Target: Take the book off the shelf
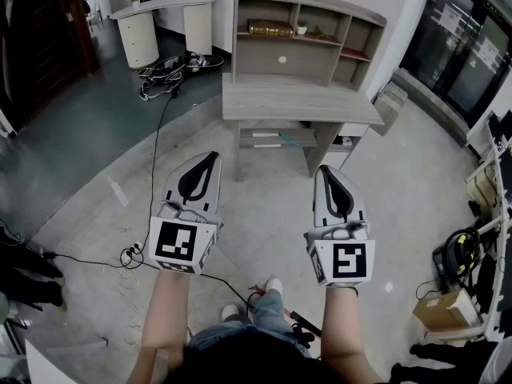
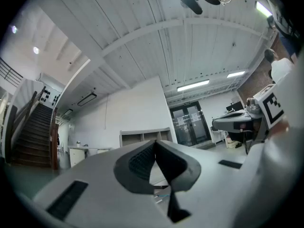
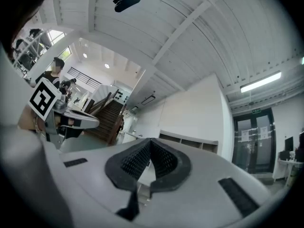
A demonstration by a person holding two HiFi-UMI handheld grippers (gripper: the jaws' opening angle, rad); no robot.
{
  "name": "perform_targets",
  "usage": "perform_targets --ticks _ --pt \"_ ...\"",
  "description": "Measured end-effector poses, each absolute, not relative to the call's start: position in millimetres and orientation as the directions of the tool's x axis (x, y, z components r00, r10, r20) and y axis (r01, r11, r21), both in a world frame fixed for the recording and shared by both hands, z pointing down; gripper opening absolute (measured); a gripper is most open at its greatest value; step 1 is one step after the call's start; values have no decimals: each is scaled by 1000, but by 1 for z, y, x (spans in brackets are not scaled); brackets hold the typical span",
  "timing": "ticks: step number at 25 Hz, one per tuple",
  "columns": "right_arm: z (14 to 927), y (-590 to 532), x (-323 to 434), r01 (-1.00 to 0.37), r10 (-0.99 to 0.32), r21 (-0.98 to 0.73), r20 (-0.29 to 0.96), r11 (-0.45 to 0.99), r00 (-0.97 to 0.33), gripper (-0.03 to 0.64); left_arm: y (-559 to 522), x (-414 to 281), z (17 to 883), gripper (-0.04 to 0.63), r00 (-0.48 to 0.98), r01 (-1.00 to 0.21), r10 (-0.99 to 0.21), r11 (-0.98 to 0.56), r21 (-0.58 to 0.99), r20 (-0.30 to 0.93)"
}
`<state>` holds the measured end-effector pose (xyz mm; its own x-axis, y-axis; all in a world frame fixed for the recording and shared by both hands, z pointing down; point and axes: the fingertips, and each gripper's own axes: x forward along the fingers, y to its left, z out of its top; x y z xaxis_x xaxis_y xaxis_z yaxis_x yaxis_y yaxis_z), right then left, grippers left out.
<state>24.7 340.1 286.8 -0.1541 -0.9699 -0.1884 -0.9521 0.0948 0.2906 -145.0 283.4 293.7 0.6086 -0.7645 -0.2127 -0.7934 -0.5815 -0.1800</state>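
Note:
A brown book (image 1: pixel 270 28) lies on the upper left shelf of the grey desk hutch (image 1: pixel 308 10), far ahead of me in the head view. My left gripper (image 1: pixel 210 158) and right gripper (image 1: pixel 327 170) are held side by side over the floor, well short of the desk (image 1: pixel 296 102). Both point toward it. Each has its jaws closed together with nothing between them. The left gripper view shows its shut tips (image 2: pixel 155 143) with the hutch (image 2: pixel 142 136) small behind them. The right gripper view shows the same of its tips (image 3: pixel 150 141), with the hutch (image 3: pixel 190 141) in the distance.
A white rounded counter (image 1: pixel 142 30) stands at the back left, with a tangle of cables (image 1: pixel 172 66) on the floor beside it. Glass doors (image 1: pixel 468 54) line the right wall. A cardboard box (image 1: pixel 444 310) and cables sit at the right. A cord (image 1: pixel 160 146) runs across the floor.

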Motion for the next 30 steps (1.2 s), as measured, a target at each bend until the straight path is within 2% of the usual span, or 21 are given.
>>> perform_targets --ticks 10,13,15,17,22,30 --pt "295 338 2 -957 -973 280 -186 80 -135 15 278 -171 299 12 616 -788 -756 -590 -176 -222" --pt "299 325 0 -967 -975 219 -153 128 -164 32 269 -173 299 12 612 -791 -759 -588 -169 -223" --pt "305 311 -1 -968 -973 176 -112 178 -200 291 260 -172 299 12 607 -794 -762 -584 -165 -225" --pt "309 298 4 -971 -976 161 -98 179 -196 340 249 -170 299 12 601 -799 -766 -580 -160 -227" --pt "313 259 24 -980 -978 99 -105 170 -180 347 212 -160 304 12 586 -810 -780 -565 -158 -219" --pt "314 159 70 -975 -975 110 -85 195 -205 345 117 -119 303 12 545 -838 -811 -526 -143 -212"
